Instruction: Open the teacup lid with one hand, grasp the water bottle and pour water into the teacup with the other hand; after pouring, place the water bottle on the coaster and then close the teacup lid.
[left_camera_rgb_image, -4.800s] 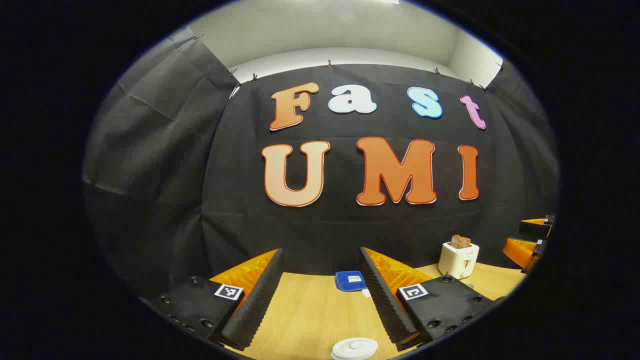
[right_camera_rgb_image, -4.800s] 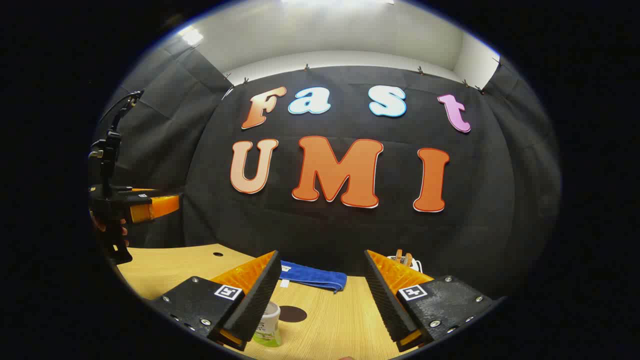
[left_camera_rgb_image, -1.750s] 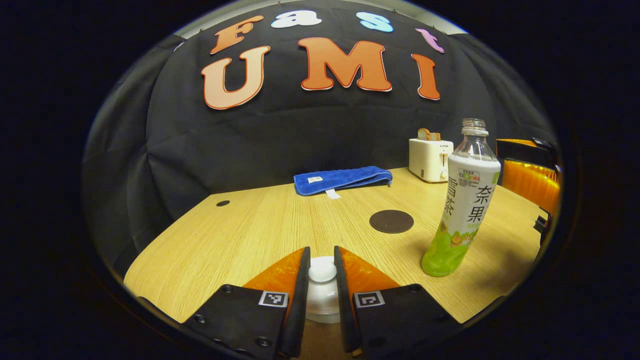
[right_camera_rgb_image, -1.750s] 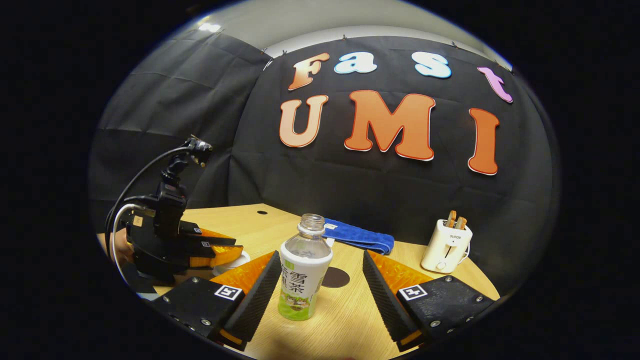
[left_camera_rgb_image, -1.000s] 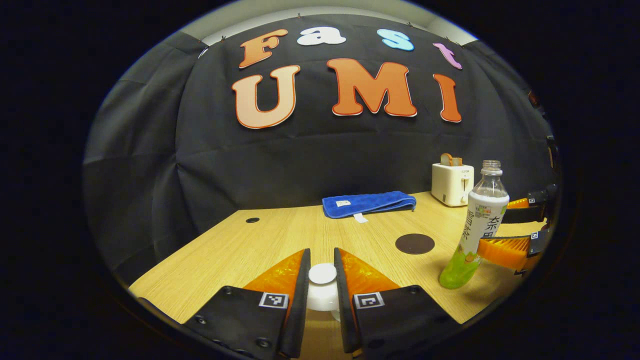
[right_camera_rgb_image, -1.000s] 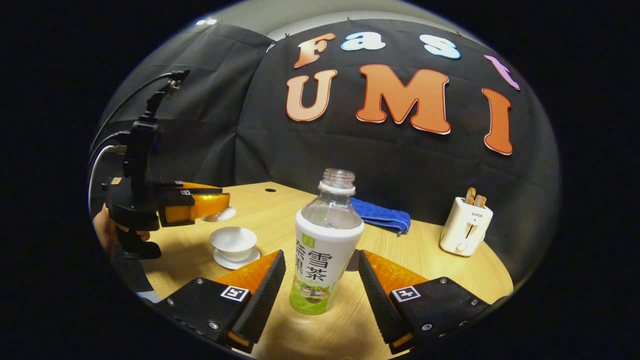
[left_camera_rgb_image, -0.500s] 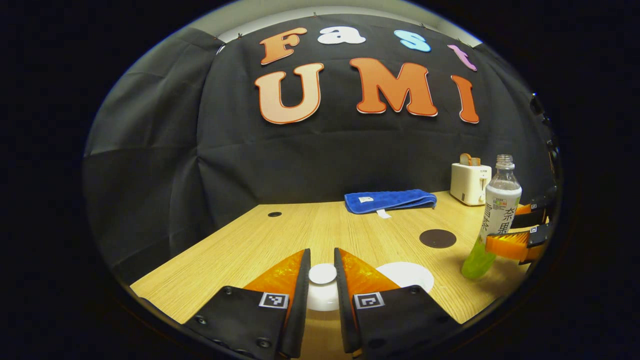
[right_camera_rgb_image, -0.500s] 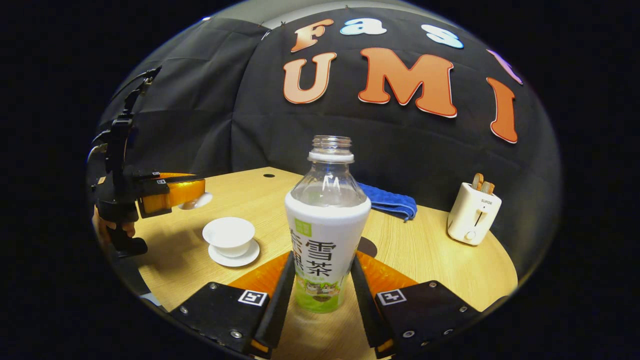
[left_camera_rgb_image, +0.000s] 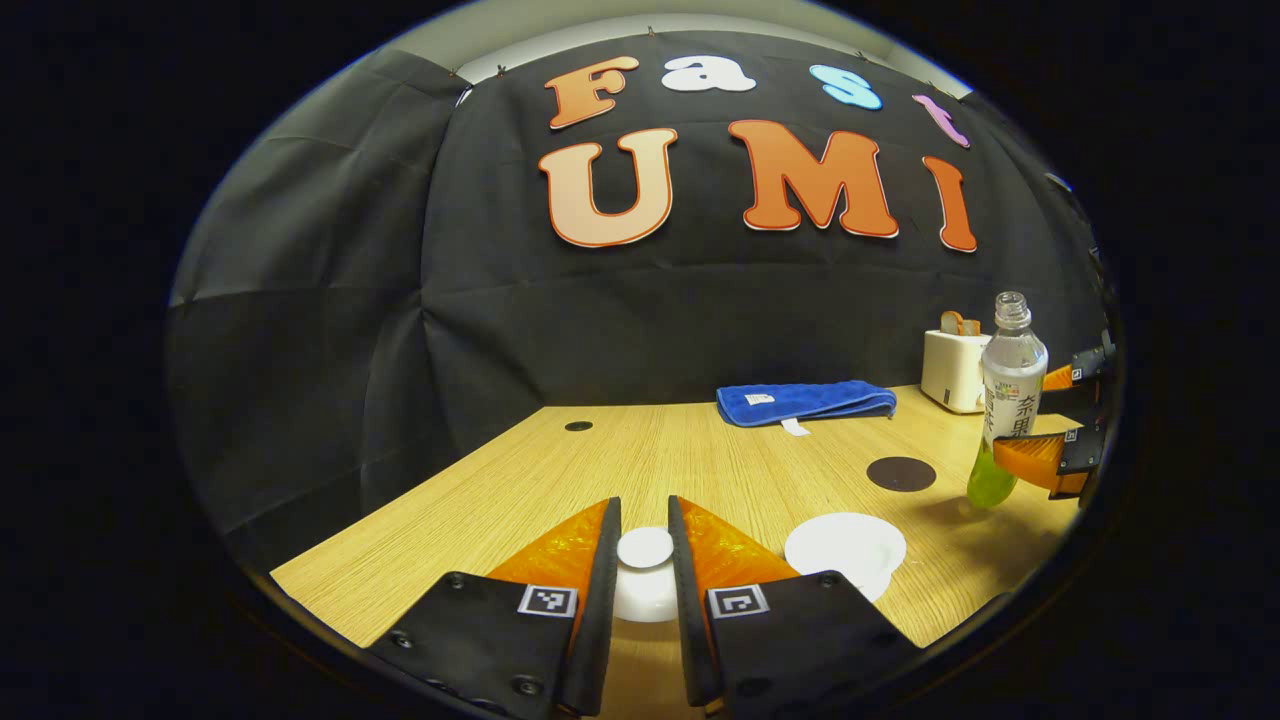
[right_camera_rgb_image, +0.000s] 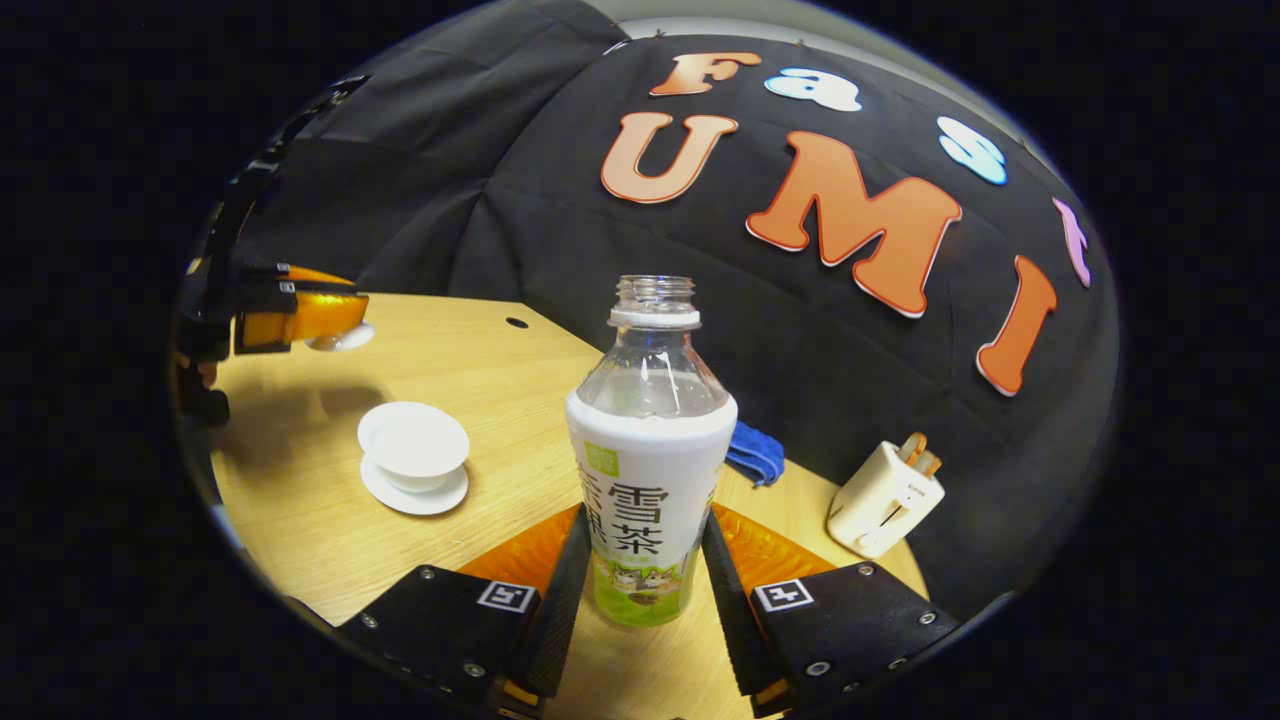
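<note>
My left gripper (left_camera_rgb_image: 645, 560) is shut on the knob of the white teacup lid (left_camera_rgb_image: 645, 548) and holds it in the air above the table. The uncovered white teacup (left_camera_rgb_image: 845, 545) sits just to its right, and stands on a saucer (right_camera_rgb_image: 415, 497) in the right gripper view. My right gripper (right_camera_rgb_image: 640, 575) is shut on the lower body of the uncapped water bottle (right_camera_rgb_image: 650, 470), right of the teacup (right_camera_rgb_image: 415, 440). A dark round coaster (left_camera_rgb_image: 901, 473) lies between cup and bottle (left_camera_rgb_image: 1012, 390). The left gripper (right_camera_rgb_image: 345, 325) with the lid (right_camera_rgb_image: 340, 340) hovers far left.
A folded blue towel (left_camera_rgb_image: 805, 400) lies at the back of the wooden table (left_camera_rgb_image: 520, 490). A white toaster (left_camera_rgb_image: 955, 370) with bread stands at the back right. A small round hole (left_camera_rgb_image: 578, 426) is in the tabletop. The booth's black cloth closes the back.
The left gripper has carried the lid further left, away from the cup. The right gripper, shut on the bottle, has rolled, so the room now looks tilted in its view.
</note>
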